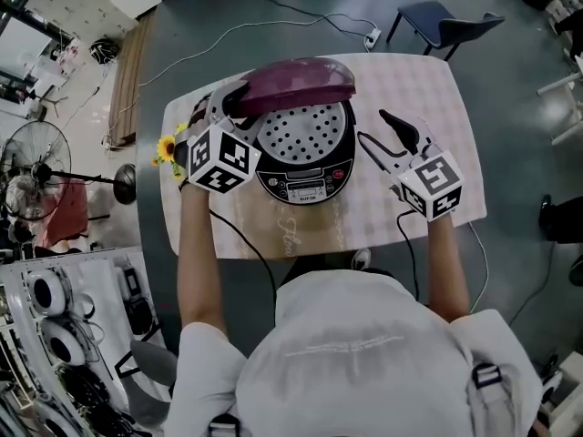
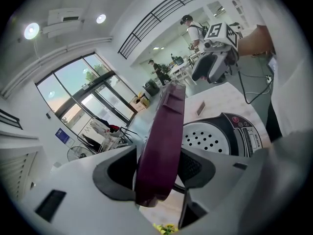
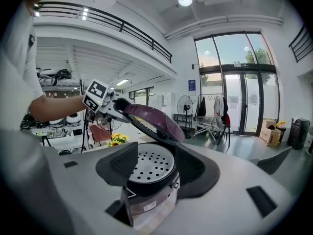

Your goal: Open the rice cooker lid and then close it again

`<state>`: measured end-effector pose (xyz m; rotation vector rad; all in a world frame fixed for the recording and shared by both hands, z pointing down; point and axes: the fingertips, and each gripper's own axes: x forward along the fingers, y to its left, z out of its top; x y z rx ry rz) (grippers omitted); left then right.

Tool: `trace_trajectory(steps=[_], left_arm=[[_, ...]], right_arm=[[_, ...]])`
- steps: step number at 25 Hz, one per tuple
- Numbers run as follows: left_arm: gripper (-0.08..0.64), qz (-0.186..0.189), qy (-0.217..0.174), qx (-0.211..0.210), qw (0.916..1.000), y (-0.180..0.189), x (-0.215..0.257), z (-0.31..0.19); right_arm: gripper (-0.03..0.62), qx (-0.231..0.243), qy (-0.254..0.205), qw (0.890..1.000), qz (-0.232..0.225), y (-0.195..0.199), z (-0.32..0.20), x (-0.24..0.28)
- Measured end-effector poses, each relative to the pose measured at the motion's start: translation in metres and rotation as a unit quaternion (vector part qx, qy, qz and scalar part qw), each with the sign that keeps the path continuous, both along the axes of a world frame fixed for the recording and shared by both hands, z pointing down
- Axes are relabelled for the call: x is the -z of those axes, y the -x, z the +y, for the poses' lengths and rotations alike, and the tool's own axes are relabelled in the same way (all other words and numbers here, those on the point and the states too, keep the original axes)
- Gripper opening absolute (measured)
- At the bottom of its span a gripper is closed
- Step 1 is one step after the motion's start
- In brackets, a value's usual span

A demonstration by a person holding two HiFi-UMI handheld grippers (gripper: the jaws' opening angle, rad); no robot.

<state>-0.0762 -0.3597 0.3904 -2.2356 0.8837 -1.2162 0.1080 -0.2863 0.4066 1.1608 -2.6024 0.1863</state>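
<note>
A black rice cooker (image 1: 305, 185) stands mid-table, its perforated inner plate (image 1: 301, 135) exposed. Its purple lid (image 1: 301, 82) is raised and tilted over the back. My left gripper (image 1: 230, 103) reaches the lid's left edge; in the left gripper view the lid (image 2: 164, 141) runs edge-on between the jaws of the left gripper (image 2: 156, 173), filling the gap, both pads against it. To the right of the cooker my right gripper (image 1: 372, 126) stands open, apart from it. In the right gripper view the cooker (image 3: 149, 180) and lid (image 3: 154, 119) show past the open right gripper (image 3: 151, 165).
The table (image 1: 410, 80) has a pale checked cloth. Yellow flowers (image 1: 166, 147) sit at its left edge, by my left hand. A blue chair (image 1: 446, 21) and a power strip (image 1: 372, 36) lie beyond the far side. A standing fan (image 1: 36, 167) is on the left.
</note>
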Motion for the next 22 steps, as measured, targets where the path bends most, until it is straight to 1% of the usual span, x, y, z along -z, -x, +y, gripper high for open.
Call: trace_trajectory(steps=[8, 13, 17, 22], left_arm=[[0.270, -0.008, 0.024, 0.007, 0.9996, -0.001, -0.023, 0.023], [0.292, 0.012, 0.057, 0.007, 0.9983, -0.004, -0.037, 0.040], [0.313, 0.018, 0.073, 0.014, 0.9970, -0.005, -0.047, 0.047], [0.330, 0.026, 0.086, 0.023, 0.9957, -0.007, -0.051, 0.053]], right_arm=[[0.253, 0.027, 0.009, 1.000, 0.006, 0.010, 0.009, -0.008], [0.253, 0.040, 0.006, 0.999, 0.003, 0.017, 0.013, -0.005], [0.253, 0.047, 0.007, 0.999, 0.004, 0.020, 0.017, -0.008], [0.253, 0.039, 0.012, 0.999, 0.002, 0.011, 0.022, -0.009]])
